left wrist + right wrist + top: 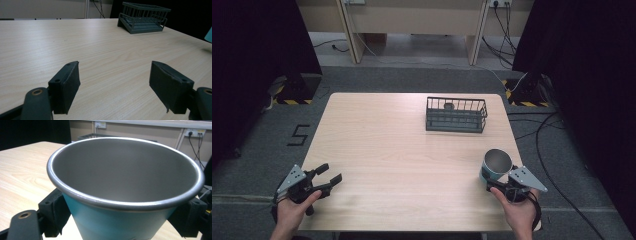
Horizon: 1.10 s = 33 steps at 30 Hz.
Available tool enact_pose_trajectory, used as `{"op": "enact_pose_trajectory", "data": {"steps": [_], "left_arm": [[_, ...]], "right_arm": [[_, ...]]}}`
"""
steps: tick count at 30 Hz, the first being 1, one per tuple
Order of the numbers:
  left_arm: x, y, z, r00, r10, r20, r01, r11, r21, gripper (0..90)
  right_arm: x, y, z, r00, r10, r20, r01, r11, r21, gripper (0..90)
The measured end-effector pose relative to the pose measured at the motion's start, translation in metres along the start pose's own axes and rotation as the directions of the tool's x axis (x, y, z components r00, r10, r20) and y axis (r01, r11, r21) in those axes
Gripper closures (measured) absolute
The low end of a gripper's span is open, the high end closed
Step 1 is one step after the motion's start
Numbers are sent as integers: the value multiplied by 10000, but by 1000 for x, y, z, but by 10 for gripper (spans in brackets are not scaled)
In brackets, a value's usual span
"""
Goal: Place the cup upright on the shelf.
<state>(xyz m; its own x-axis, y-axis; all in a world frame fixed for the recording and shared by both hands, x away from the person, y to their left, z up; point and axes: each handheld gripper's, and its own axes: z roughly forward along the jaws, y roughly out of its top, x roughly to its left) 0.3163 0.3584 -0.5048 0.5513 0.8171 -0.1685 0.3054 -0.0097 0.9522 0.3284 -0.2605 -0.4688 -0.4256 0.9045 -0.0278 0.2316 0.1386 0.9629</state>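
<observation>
Jaws of right gripper [492, 181] pinching smooth teal metal cup [495, 165], left gripper [330, 176] jaws spread

A lab or recording room. Ahead of the grippers a bare wooden table [377, 145] stands on grey carpet [412, 77], flanked by black curtains [259, 45]. Beyond it, cables [542, 130] trail across the floor, hazard-striped stand bases [292, 95] sit at both sides, and wall sockets [195, 132] carry plugs.

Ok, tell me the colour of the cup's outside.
Teal-blue outside on the cup, clearest in the right gripper view.
</observation>
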Motion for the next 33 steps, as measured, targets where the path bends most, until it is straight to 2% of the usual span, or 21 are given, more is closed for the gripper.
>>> {"op": "enact_pose_trajectory", "data": {"steps": [11,33], "left_arm": [[0,0,0,10000,30,55,-30,10000,10,238],[0,0,1,9999,44,90,-44,10000,6,239]], "right_arm": [[15,23,27,9988,-303,-391,292,9992,-277,167],[32,42,63,9971,-305,-697,269,9983,-518,167]]}}
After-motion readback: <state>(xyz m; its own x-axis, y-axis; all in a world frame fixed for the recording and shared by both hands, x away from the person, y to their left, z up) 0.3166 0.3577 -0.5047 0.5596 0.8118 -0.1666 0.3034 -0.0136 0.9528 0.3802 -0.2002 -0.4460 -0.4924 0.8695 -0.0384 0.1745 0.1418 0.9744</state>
